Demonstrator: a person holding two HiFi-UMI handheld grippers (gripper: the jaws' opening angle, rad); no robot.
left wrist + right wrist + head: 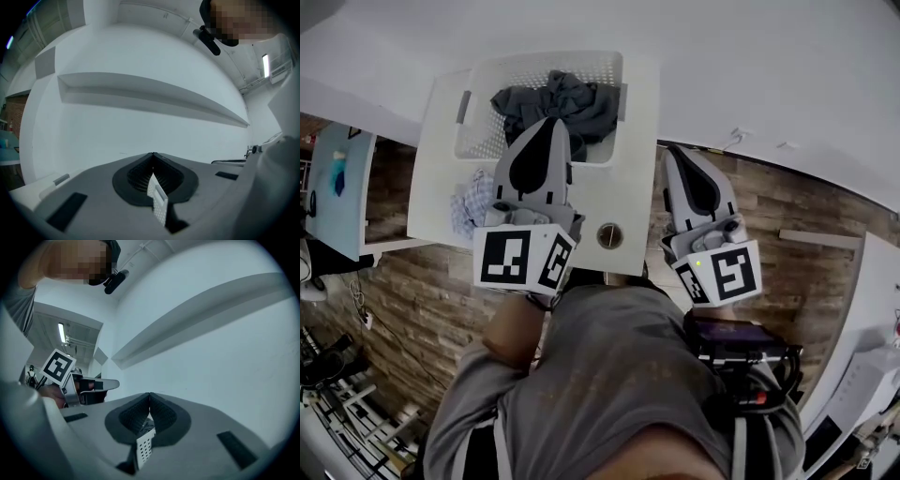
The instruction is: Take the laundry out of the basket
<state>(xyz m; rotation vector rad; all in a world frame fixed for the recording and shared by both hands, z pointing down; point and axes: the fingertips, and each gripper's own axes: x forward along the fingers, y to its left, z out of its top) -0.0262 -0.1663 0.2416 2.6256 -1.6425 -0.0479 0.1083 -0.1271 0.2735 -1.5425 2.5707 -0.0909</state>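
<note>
Wood-plank flooring surrounds the white table [623, 178] carrying the basket [478, 131], with the dark grey laundry [567, 103] heaped inside it. The left gripper [551, 127], jaws closed on nothing, points at the heap from the basket's near wall. The right gripper [680, 155], likewise closed and empty, hangs beside the basket's right wall, so the left is judged nearer.
</note>
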